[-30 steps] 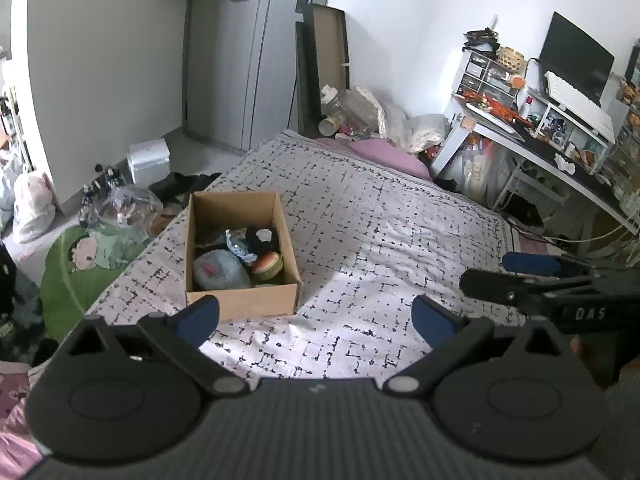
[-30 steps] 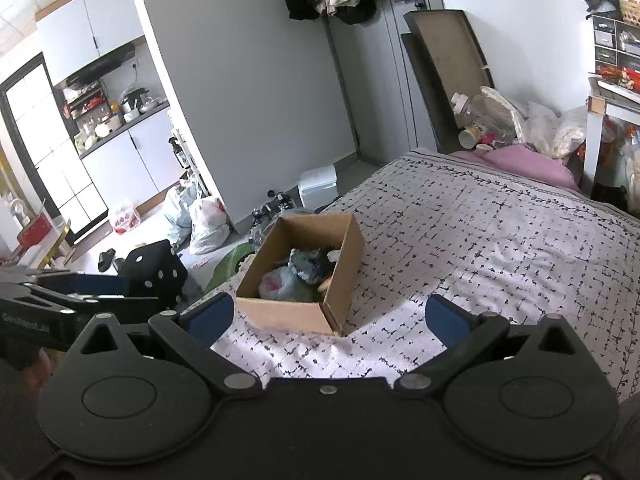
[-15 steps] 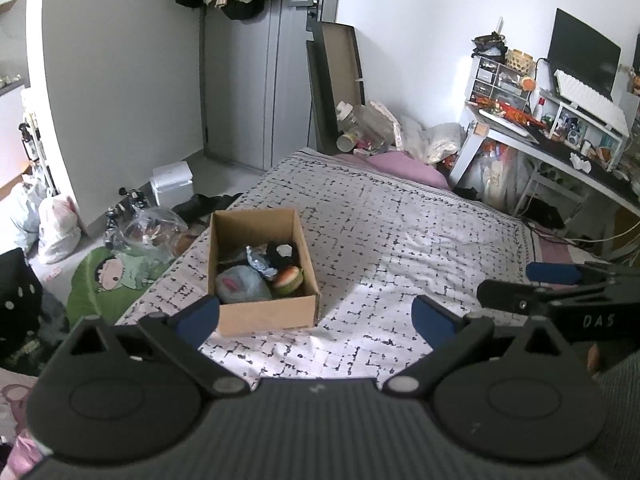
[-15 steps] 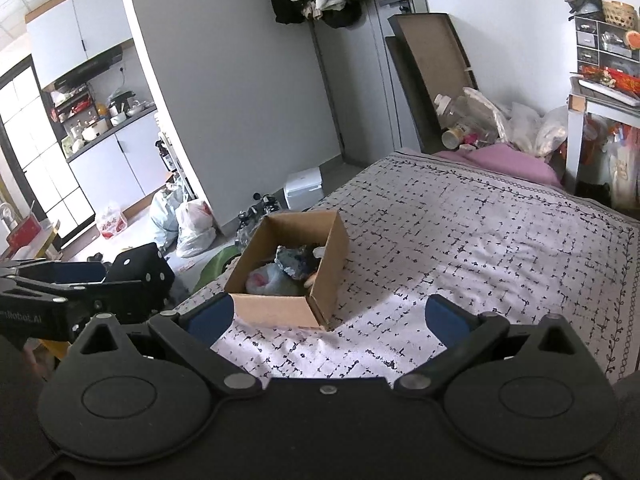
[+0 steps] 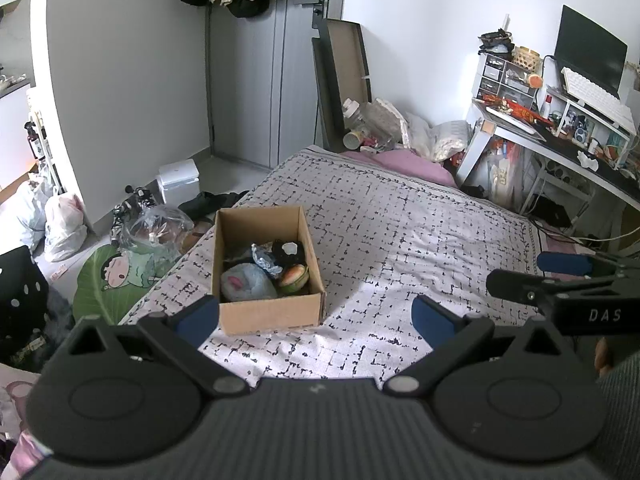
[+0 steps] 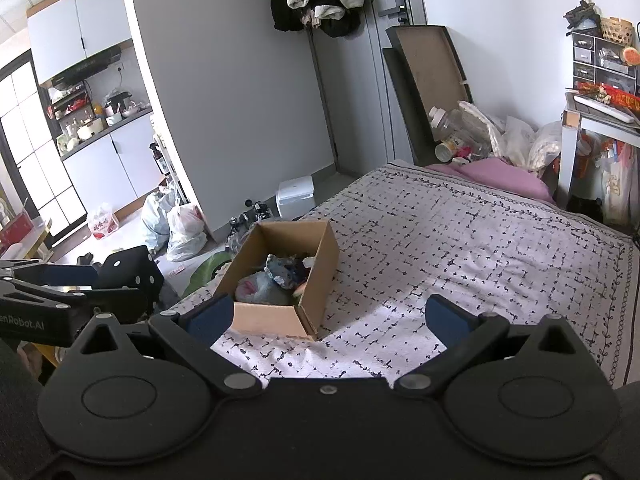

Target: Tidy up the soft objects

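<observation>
On the bed (image 5: 420, 240), near its left edge, a cardboard box (image 5: 266, 268) sits with the soft things already inside: a grey-blue plush (image 5: 246, 282), a crumpled blue-grey piece (image 5: 262, 258), a black item with a white patch (image 5: 289, 250) and a burger-shaped toy (image 5: 295, 276). Left of the bed the floor is cluttered with a green cartoon cushion (image 5: 114, 280) and plastic bags (image 5: 60, 220).

Left tongs (image 5: 316, 316) hang above the bedspread with fingers spread wide, gripping nothing; the box is just ahead of its left finger (image 5: 200, 314). Right tongs (image 6: 328, 316) likewise gape wide and empty, with the box in front of their left finger (image 6: 212, 314).

No loose soft item shows on the bedspread, so the job looks mostly done. Risks from here:
- box sits close to the bed's left edge; a nudge from either left finger could slide it off onto the floor clutter
- mattress is soft, so pressing down beside the box could tip it
- burger toy rides high against the right wall and could roll out if the box is jolted
- the two tongs are near each other and could knock together if both go for the box
</observation>
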Demonstrator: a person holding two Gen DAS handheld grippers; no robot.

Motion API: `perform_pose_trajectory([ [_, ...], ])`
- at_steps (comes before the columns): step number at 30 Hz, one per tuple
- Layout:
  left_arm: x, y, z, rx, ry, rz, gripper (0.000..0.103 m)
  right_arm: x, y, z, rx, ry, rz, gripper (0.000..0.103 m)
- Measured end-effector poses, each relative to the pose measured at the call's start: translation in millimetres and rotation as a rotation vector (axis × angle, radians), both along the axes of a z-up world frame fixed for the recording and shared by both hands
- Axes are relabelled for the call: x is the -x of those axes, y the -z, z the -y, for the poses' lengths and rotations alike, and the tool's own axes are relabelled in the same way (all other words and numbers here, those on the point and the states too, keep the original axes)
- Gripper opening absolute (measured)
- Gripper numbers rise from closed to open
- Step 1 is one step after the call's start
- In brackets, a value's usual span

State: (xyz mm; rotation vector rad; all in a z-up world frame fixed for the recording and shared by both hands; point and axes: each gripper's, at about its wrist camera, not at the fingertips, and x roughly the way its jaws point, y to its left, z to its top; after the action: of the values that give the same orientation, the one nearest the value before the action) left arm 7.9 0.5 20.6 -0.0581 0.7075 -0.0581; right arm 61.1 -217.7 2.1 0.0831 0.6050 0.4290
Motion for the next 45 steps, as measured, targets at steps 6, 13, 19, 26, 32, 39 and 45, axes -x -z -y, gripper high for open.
perform_pose_trajectory([
  [6,0.2,1.4,0.5,-0.002,-0.001,-0.002,0.102,1.4,-1.9,-0.6,0.011,0.002,0.018,0.103],
  [13,-1.0,3.3,0.4,0.003,-0.003,-0.004,0.102,3.1,-2.8,-0.1,0.017,0.008,0.024,0.103],
  [19,-0.8,3.8,-1.0,0.011,-0.011,-0.007,0.102,3.6,-3.4,-0.7,0.018,0.009,0.023,0.103],
  [26,-0.7,3.8,-1.3,0.01,-0.012,-0.006,0.102,3.2,-3.1,-0.7,0.013,0.005,0.02,0.103],
  [32,0.0,3.1,-0.5,0.011,-0.007,-0.005,0.102,2.7,-2.8,-0.2,0.01,0.002,0.02,0.103],
  [39,0.5,2.7,-0.6,0.011,-0.006,-0.004,0.102,1.5,-2.0,0.8,0.007,0.003,0.018,0.103],
  [45,0.4,2.4,-0.3,0.014,-0.008,-0.006,0.102,1.6,-2.1,0.8,0.007,0.002,0.018,0.103],
])
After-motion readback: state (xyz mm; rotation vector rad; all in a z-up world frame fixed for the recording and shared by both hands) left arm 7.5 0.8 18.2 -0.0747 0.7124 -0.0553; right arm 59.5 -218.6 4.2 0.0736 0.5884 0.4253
